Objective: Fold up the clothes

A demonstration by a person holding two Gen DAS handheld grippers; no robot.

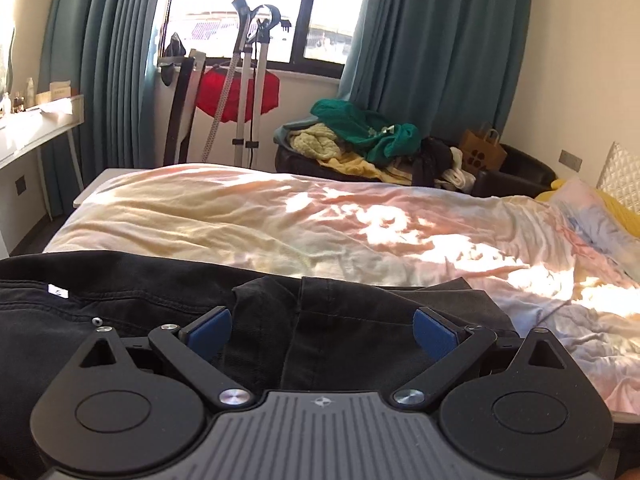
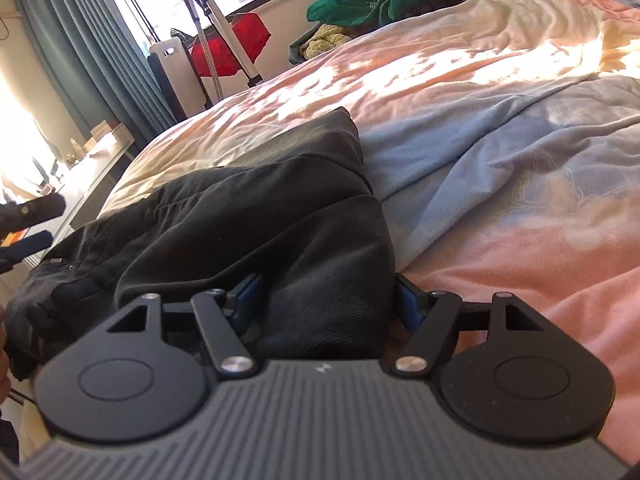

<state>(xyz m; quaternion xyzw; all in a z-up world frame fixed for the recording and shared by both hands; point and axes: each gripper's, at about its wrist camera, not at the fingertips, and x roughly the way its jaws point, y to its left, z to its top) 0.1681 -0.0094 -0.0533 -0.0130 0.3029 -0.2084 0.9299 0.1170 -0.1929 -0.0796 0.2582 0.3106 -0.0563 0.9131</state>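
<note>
A pair of black trousers [image 1: 120,304] lies on the near edge of the bed, waistband with a small white tag to the left. My left gripper [image 1: 322,330] is open, its blue pads spread wide just above the trousers' middle. In the right wrist view the same black trousers [image 2: 248,216] lie bunched. My right gripper [image 2: 328,300] has a thick fold of the trouser fabric between its blue pads; the jaws stand wide around the bundle. The left gripper's fingers [image 2: 36,208] show at the far left edge of that view.
The bed has a rumpled pastel duvet [image 1: 320,224] with sun patches. Behind it sit a pile of green and yellow clothes [image 1: 360,136] on a dark chair, a garment steamer stand [image 1: 252,80], a white desk [image 1: 36,128] at left, and pillows [image 1: 600,208] at right.
</note>
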